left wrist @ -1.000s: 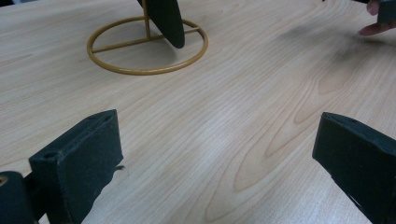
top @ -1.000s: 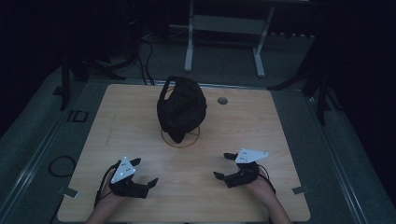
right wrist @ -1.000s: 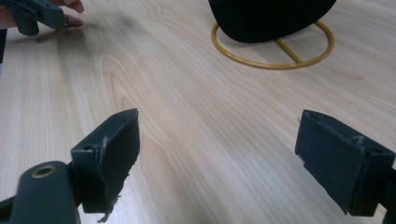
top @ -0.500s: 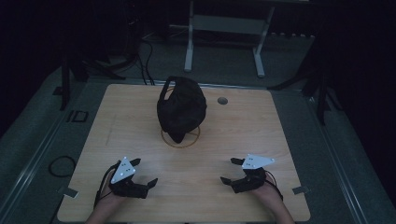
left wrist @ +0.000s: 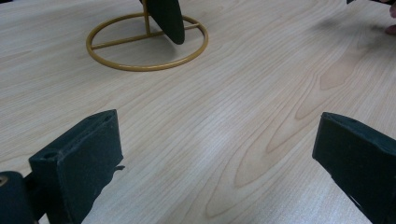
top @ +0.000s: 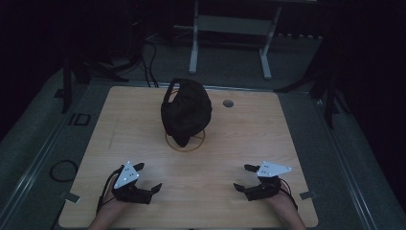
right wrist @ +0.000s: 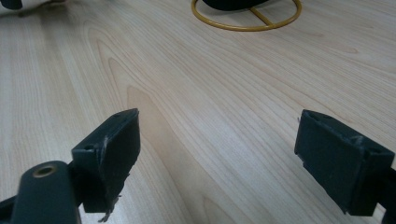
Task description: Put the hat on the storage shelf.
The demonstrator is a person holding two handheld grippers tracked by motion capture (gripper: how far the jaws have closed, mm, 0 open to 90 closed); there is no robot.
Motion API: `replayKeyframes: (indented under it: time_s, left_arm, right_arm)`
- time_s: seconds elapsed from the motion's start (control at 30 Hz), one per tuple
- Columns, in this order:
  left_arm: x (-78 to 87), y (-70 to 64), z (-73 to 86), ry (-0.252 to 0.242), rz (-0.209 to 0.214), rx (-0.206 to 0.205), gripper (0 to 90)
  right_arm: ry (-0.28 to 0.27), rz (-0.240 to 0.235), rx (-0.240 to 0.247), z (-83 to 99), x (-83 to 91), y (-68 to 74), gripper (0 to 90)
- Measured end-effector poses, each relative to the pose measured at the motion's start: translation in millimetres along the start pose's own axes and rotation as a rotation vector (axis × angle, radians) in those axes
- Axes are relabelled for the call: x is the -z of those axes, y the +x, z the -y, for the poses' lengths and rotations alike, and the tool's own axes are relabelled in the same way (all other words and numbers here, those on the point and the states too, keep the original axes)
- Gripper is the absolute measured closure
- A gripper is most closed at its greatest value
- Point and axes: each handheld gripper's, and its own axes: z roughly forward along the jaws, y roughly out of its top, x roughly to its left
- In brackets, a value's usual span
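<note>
A black cap point(top: 186, 111) hangs on a gold ring stand point(top: 185, 140) at the middle of a wooden table point(top: 119, 124), toward the far side. The left gripper point(top: 147, 179) rests near the table's near left edge, jaws spread wide with nothing between them. The right gripper point(top: 243, 178) sits near the near right edge, jaws likewise wide apart and holding nothing. Bare wood lies between both grippers and the stand. A small round grommet point(top: 228, 103) sits to the right of the cap.
</note>
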Motion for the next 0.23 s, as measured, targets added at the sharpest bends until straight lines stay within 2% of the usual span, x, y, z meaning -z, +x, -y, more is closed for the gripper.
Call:
replayKeyframes:
  time_s: [0.23]
  left_arm:
    - [-0.5, -0.3, 0.2, 0.000, 0.002, 0.001, 1.9]
  right_arm:
    - [0.001, 0.000, -0.002, 0.6, -0.4, -0.9, 14.1]
